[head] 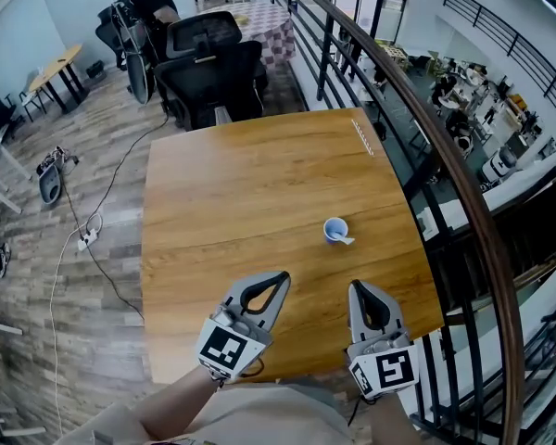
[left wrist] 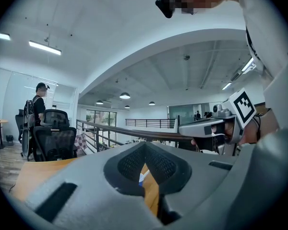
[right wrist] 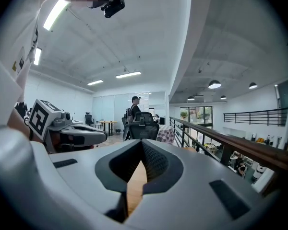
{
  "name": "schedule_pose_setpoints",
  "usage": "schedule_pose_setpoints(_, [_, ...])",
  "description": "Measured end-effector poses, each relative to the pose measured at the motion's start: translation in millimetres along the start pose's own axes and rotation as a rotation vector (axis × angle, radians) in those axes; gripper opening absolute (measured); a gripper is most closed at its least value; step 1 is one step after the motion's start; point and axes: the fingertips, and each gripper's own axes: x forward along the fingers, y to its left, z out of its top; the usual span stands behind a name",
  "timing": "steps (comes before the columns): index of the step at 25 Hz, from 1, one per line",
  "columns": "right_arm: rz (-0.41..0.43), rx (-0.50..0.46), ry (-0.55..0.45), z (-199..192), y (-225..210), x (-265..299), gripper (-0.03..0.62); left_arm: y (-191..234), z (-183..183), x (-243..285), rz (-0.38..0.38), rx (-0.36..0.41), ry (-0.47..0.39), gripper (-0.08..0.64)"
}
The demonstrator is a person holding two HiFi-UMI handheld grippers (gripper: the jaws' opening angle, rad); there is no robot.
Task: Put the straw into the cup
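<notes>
left tool (head: 284, 275) and right tool (head: 355, 286) pressed together, empty, nearer me than the cup (head: 334, 230) | straw (head: 362, 137) flat on tabletop (head: 232, 193), well beyond the cup | i judge it light, thin, crushable: pinch softly mid-length

Wooden counter (head: 250, 202), light-brown top, grain running across. On it: small blue-and-white cup (head: 335, 230) upright, right of centre, w/ small white bit (head: 347, 241) touching its near-right side. Thin white strip (head: 362, 138) lies flat by far-right edge, well apart from cup.
</notes>
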Motion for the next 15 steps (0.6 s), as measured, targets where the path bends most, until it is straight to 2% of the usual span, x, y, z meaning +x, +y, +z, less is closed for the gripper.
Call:
schedule_pose_setpoints(10, [0.000,-0.001,-0.015,3,5,-8,0.020,-14,-3,-1,-0.041,0.007,0.021,0.014])
schedule_pose_setpoints(15, [-0.003,0.009,-0.026,3,7,-8,0.020,-12,-2,-2,-0.043,-0.032,0.026,0.012])
